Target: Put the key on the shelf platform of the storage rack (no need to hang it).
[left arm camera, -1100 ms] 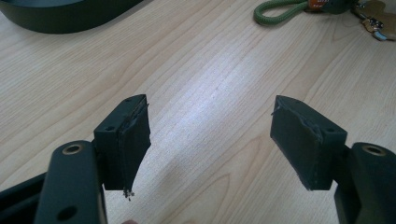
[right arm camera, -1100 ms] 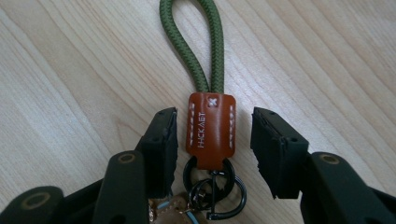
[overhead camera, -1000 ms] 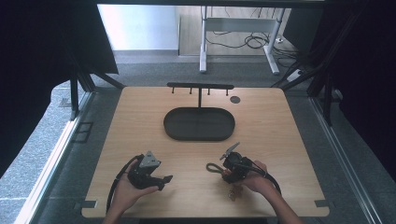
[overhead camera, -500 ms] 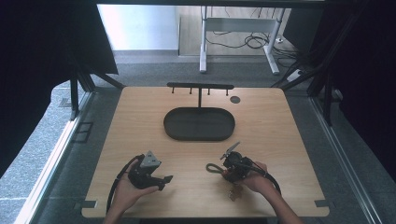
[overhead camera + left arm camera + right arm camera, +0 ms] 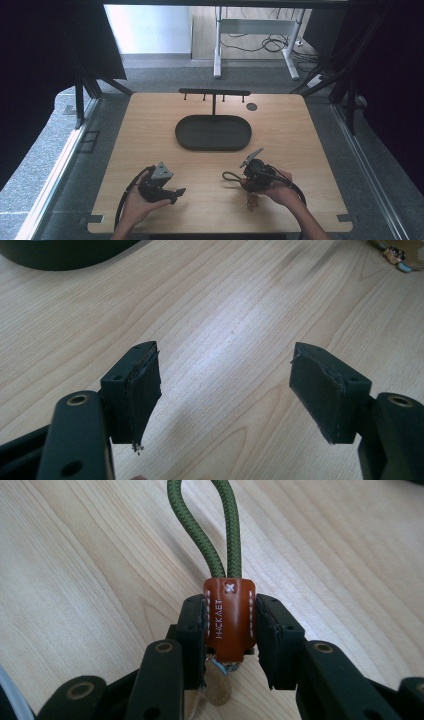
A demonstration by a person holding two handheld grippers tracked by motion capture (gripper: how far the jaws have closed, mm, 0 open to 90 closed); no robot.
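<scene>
Now the keychain (image 5: pixel 229 617): brown leather tab with white stitching, clamped square between the jaws of the right gripper (image 5: pixel 230 630). Green braided cord loop (image 5: pixel 207 525) runs forward from the tab, out over the table (image 5: pixel 150 135). A metal ring or key part hangs below the tab, partly hidden, cannot make out more. In the high view the loop (image 5: pixel 231 176) lies on the wood just left of the right gripper (image 5: pixel 248 175), near the table's front edge.

Change across the last second: very little. The right gripper has kept its place and its hold; only a slight shift of the loop end, too small to be sure of. Left gripper (image 5: pixel 225 385) stays idle at front left, jaws wide apart over bare wood, nothing between them.

Reading: the grasp looks settled, and the lift is not yet begun. The black oval tray (image 5: pixel 185 137) and the hook rack (image 5: pixel 214 92) stand behind it, mid-table, well apart from the keychain. Likely target is one of the rack's pegs, with the loop leading, though that is a guess. Loop is limp; may swing when raised
</scene>
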